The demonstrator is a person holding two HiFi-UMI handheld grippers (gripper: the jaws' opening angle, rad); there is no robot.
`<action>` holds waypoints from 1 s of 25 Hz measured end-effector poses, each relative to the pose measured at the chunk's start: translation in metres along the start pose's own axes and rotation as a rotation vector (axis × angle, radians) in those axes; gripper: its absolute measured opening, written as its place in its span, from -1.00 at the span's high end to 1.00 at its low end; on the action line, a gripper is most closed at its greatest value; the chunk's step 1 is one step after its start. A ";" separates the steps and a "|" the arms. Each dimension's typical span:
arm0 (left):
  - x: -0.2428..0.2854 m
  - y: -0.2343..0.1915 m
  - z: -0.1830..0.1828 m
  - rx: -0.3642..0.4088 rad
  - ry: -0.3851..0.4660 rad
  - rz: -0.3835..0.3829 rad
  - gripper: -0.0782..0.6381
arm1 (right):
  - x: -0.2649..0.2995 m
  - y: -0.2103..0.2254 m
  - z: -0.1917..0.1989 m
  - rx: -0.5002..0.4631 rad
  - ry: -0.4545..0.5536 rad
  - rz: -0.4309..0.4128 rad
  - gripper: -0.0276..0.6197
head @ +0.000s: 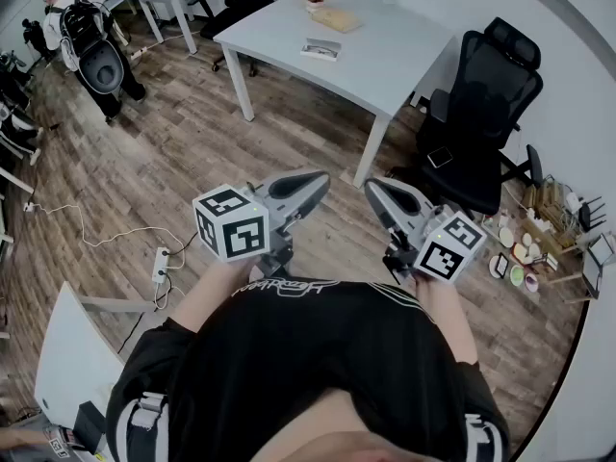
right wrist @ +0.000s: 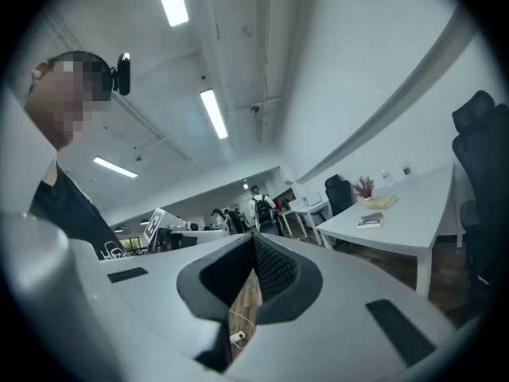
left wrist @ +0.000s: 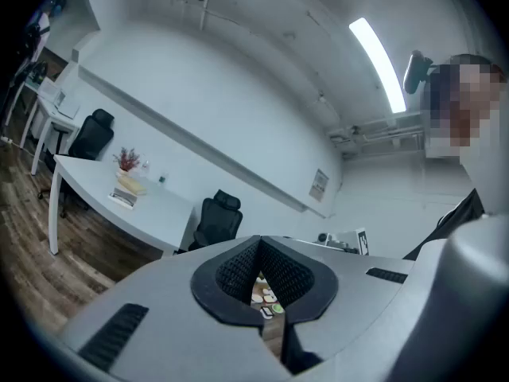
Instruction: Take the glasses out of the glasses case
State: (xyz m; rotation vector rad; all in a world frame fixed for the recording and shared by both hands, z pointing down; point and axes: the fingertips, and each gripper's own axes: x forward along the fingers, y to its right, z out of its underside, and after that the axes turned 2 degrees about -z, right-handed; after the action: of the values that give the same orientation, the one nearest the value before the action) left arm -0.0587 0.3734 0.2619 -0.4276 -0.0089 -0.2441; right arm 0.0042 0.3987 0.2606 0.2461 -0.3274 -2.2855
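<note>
Head view: my left gripper (head: 322, 179) and right gripper (head: 371, 189) sit side by side close to my body, over the wooden floor (head: 144, 162); the glasses case (head: 320, 49) lies on the white table (head: 395, 65), near a tan box (head: 335, 19), well apart from both grippers. Only the gripper views settle the jaws: the left gripper's pads meet at the tips, nothing between them; the right gripper likewise, empty.

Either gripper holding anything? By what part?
Nothing is held: the left gripper and right gripper both have their fingers closed together, empty.
</note>
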 end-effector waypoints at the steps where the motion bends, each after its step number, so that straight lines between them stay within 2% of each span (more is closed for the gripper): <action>1: 0.001 0.001 0.000 0.001 0.000 -0.001 0.76 | -0.001 0.001 0.000 0.001 0.002 0.000 0.89; 17: -0.008 0.022 0.006 0.018 0.005 -0.036 0.76 | -0.012 -0.014 -0.005 0.012 0.030 -0.034 0.89; 25: -0.008 0.005 0.012 -0.012 -0.015 -0.058 0.76 | -0.004 -0.003 0.007 -0.006 0.002 -0.006 0.89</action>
State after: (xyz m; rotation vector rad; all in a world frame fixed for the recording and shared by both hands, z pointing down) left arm -0.0650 0.3850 0.2704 -0.4419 -0.0342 -0.2978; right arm 0.0027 0.4051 0.2667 0.2464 -0.3195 -2.2920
